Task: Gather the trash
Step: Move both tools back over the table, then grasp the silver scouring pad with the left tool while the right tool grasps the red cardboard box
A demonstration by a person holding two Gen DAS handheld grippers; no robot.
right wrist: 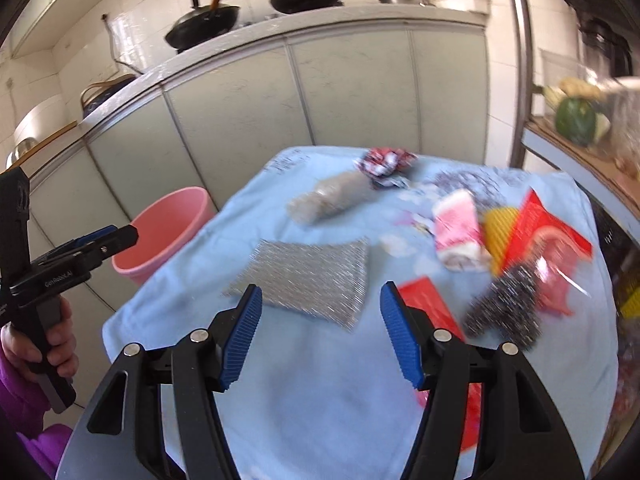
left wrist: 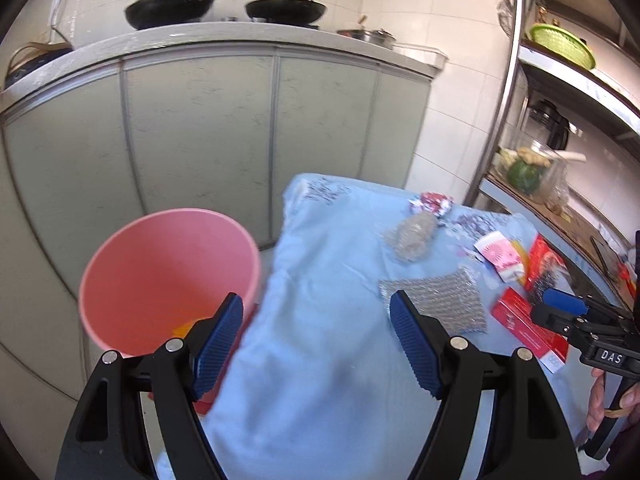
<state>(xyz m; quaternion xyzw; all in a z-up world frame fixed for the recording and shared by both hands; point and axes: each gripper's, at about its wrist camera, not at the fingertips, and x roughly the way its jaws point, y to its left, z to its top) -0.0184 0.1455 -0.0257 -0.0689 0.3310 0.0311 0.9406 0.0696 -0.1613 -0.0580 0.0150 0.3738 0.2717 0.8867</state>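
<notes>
From my left wrist camera, my left gripper (left wrist: 316,344) hangs with its jaws spread and nothing between them, over the edge of the blue cloth (left wrist: 320,360). The pink bucket (left wrist: 120,264) stands on the floor at ten o'clock from the jaws, just beside the cloth. Inside it I make out only a bit of orange-yellow near the bottom; the rest looks bare. My right gripper (left wrist: 560,300) enters at three o'clock, above the red box (left wrist: 520,320).

From my right wrist camera, my right gripper (right wrist: 320,336) is also wide apart and empty. The silver mesh pad (right wrist: 308,276) lies at twelve o'clock just past the fingertips, not touched. Farther off lie a clear wrapper roll (right wrist: 328,200), a crumpled red-and-white wrapper (right wrist: 384,164), a pink packet (right wrist: 456,232), a steel scourer (right wrist: 504,312) and a red bag (right wrist: 548,236).

I judge I am between pickups, choosing a piece. Next calls for descending until the pads straddle the mesh pad, closing, then carrying it to the bucket at nine o'clock.
</notes>
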